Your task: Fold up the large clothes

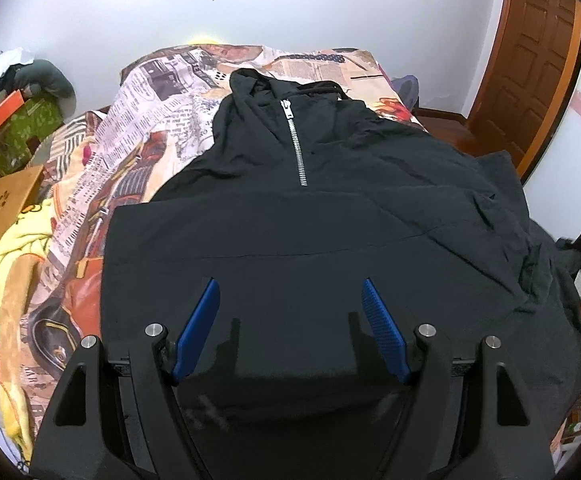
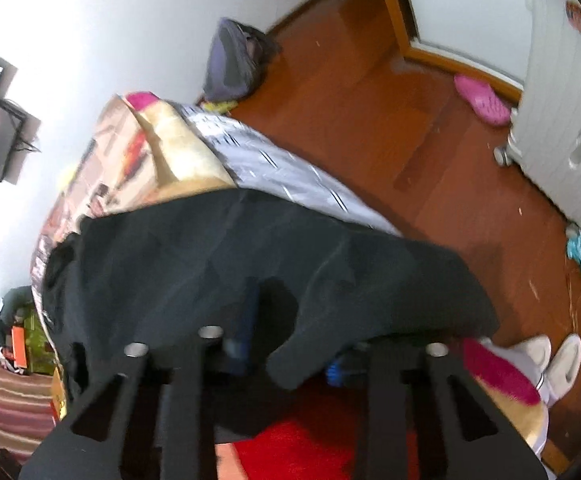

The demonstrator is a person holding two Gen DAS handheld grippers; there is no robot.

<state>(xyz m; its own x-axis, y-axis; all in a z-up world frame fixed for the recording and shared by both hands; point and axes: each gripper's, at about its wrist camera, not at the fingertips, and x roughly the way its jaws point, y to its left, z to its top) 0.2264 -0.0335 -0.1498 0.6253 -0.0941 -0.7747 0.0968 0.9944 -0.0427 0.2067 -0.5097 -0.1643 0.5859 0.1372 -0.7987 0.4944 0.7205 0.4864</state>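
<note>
A black half-zip hooded pullover (image 1: 330, 216) lies front-up on the bed (image 1: 138, 128), hood toward the far edge at the white wall, silver zipper (image 1: 296, 148) closed. The left gripper (image 1: 290, 300) hovers over the hem at the near edge, blue pads (image 1: 198, 328) spread apart with nothing between them. A yellow garment (image 1: 14, 264) lies at the bed's left edge.

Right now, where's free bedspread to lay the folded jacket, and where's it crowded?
Free: printed bedspread left of the black jacket, between its zipper side and the yellow blanket. A thin strip beyond the hood. Crowded: right side, where jacket fabric hangs over the bed edge onto the right claw.
</note>
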